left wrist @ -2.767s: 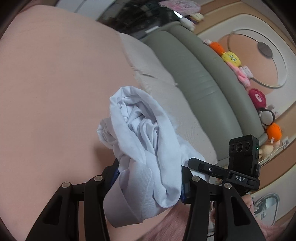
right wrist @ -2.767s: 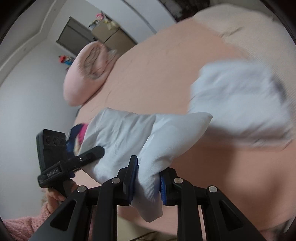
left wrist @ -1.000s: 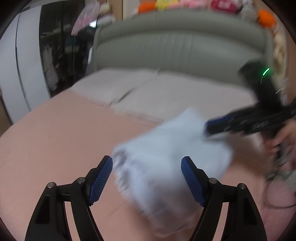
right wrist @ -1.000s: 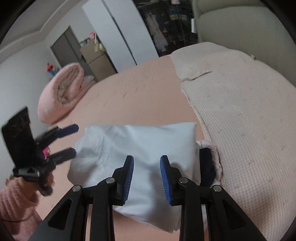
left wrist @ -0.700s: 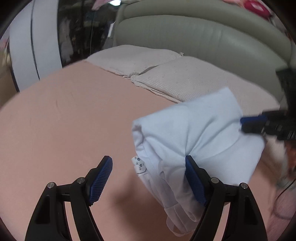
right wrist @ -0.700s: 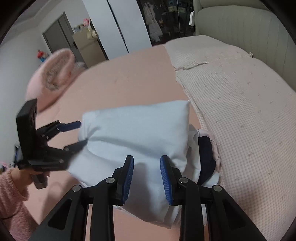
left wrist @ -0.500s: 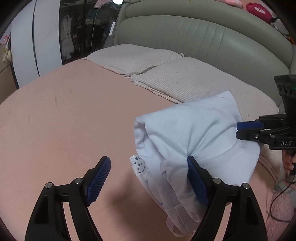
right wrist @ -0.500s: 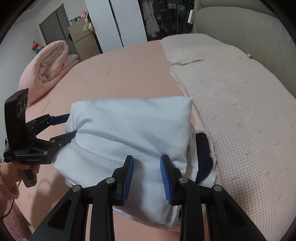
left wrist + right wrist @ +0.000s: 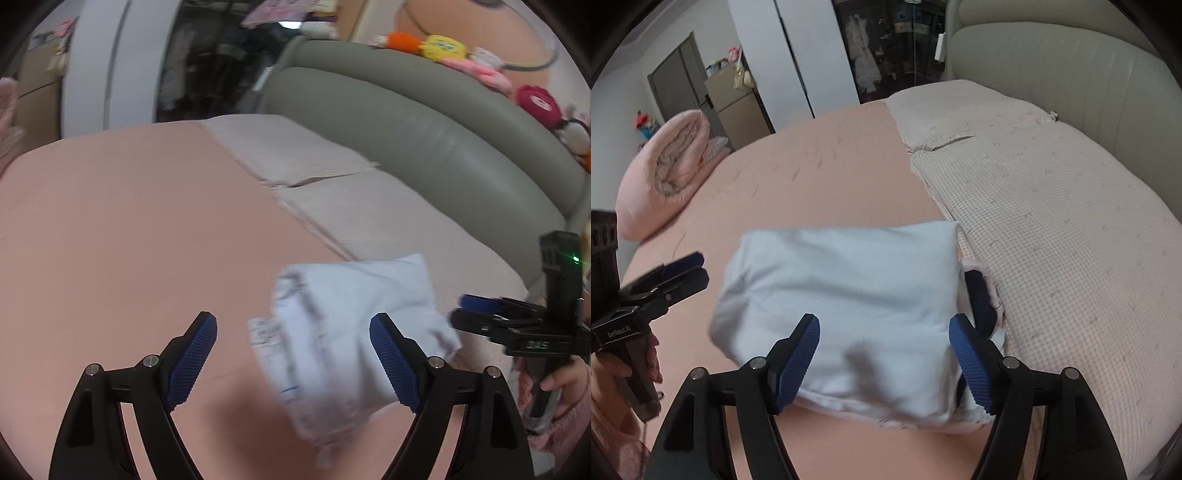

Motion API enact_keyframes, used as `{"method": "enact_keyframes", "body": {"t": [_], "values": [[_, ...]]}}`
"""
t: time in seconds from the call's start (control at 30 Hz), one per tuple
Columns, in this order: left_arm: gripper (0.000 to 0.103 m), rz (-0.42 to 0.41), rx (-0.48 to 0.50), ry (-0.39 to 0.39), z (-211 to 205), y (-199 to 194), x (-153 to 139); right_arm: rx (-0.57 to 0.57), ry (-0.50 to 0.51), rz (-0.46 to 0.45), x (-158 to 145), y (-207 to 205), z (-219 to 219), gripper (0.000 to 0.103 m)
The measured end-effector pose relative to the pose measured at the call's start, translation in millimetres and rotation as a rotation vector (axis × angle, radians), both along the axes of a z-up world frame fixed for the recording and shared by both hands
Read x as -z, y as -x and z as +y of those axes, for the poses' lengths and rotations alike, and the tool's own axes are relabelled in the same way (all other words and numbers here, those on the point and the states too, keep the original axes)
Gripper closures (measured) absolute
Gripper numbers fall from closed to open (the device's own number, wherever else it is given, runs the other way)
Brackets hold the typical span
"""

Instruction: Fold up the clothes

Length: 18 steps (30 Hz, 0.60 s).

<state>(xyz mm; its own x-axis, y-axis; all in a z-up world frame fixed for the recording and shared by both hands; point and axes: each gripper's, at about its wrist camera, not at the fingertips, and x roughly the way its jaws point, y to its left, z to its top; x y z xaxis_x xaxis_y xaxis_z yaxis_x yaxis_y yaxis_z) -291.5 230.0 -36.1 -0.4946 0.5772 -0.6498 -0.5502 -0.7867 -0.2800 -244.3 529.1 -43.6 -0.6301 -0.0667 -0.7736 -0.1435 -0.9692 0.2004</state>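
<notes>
We are looking at the folded white shirt [image 9: 846, 295] lying on the pink bed sheet [image 9: 812, 177], on top of a dark piece of clothing [image 9: 979, 295] beside the checked pillows [image 9: 1052, 221]. Our right gripper [image 9: 884, 358] is opening its jaws, pads off the shirt. Our left gripper [image 9: 293, 363] is standing wide and holding nothing.

A pale blue-white folded garment [image 9: 846, 295] lies on a salmon-pink bed sheet [image 9: 812, 177]. Beside it are pillows [image 9: 1052, 206] in a fine beige-and-white check. The padded headboard [image 9: 424, 136] is grey-green. A rolled quilt [image 9: 665, 173] is soft pink. Both grippers are black with ribbed royal-blue fingers [image 9: 798, 354]. Plush toys [image 9: 443, 46] in orange, yellow, pink and magenta sit along the headboard.
</notes>
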Motion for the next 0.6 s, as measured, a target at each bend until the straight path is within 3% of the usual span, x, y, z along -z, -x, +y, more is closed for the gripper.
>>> {"method": "enact_keyframes", "body": {"t": [0.23, 0.3, 0.43, 0.6], "values": [[0.017, -0.027, -0.157, 0.051, -56, -2, -20, 0.005, 0.020, -0.018, -3, 3, -37, 0.013], [0.017, -0.034, -0.177, 0.029, -68, -3, -28, 0.017, 0.027, -0.002, -7, 2, -47, 0.000], [0.017, -0.020, -0.252, 0.041, -93, -4, -44, 0.021, 0.047, 0.026, -17, 6, -72, 0.000], [0.016, 0.039, -0.409, 0.179, -146, 5, -56, -0.015, 0.035, 0.036, -23, 25, -118, 0.000]]}}
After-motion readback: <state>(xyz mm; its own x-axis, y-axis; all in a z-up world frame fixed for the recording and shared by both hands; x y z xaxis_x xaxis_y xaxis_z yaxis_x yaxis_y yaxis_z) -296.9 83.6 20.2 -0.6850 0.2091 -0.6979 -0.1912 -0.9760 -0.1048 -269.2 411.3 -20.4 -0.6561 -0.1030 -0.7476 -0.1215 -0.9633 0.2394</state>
